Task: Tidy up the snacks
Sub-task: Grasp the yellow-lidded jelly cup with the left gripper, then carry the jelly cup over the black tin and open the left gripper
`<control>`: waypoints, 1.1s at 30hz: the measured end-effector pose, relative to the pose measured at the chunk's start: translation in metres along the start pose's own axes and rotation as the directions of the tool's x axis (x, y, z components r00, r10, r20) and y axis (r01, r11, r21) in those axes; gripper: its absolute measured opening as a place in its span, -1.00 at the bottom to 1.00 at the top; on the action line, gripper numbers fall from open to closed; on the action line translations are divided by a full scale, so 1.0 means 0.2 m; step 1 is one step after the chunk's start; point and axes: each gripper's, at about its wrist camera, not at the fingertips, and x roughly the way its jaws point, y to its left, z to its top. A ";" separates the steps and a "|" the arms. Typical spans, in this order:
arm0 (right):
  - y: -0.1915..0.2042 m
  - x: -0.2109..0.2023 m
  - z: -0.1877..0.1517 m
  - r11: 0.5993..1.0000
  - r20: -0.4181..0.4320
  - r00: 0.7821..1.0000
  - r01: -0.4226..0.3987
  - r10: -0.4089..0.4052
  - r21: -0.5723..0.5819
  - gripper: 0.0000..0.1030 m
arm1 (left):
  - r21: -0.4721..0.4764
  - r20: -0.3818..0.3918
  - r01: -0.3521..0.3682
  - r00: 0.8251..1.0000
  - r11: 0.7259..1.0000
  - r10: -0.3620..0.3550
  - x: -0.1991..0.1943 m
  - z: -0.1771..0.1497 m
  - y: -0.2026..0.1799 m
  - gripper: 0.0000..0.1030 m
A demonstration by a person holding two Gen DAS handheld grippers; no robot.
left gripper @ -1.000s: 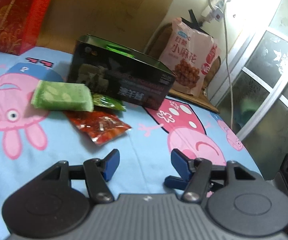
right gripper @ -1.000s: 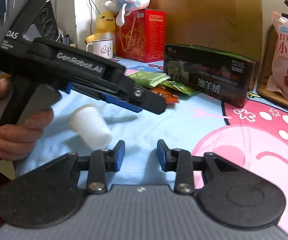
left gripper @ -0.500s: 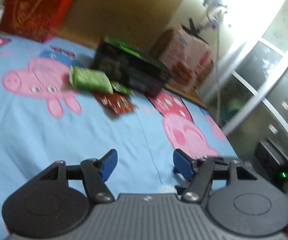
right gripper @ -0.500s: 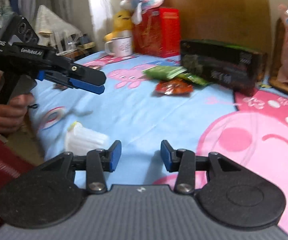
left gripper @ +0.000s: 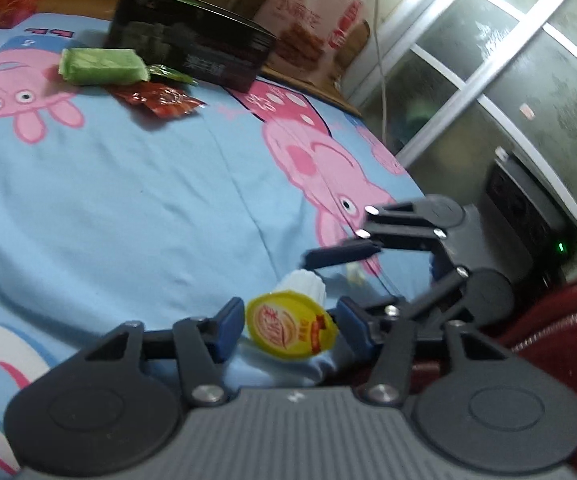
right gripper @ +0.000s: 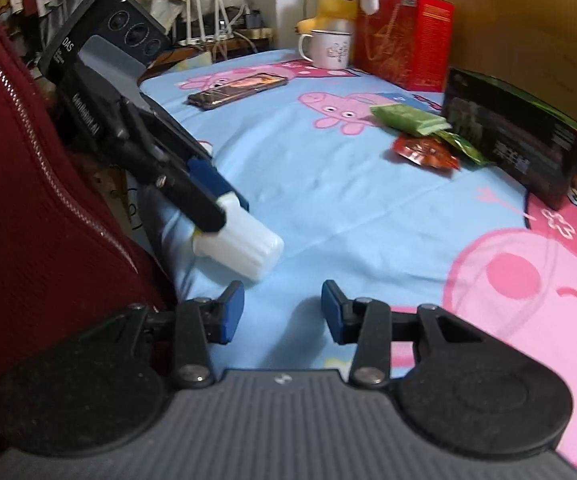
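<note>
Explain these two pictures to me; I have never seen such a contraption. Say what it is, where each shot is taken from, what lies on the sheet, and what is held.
A person holds two hand-held pincers, each carrying a camera that looks along its fingers. In the left one's view, the left gripper is closing around a small white cup with a yellow lid; a firm grip is not certain. The right gripper stands open and empty. Farther off on the cartoon sheet lie a green packet, a red packet, a black box, a phone and a mug.

One white ribbed plastic cup with yellow foil lid (left gripper: 290, 326), three foil snack packets: light green (left gripper: 102, 66), dark green (left gripper: 170, 74), red (left gripper: 160, 98); one black carton (right gripper: 516, 136), one red carton (right gripper: 404, 40), one enamel mug (right gripper: 328, 50), one phone (right gripper: 238, 90)
</note>
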 end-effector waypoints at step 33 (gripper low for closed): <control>-0.28 0.22 0.14 0.933 0.153 0.955 0.202 -0.255 0.297 -0.16 | -0.175 0.205 -0.085 0.971 0.981 0.121 0.15 0.38 0.21 0.00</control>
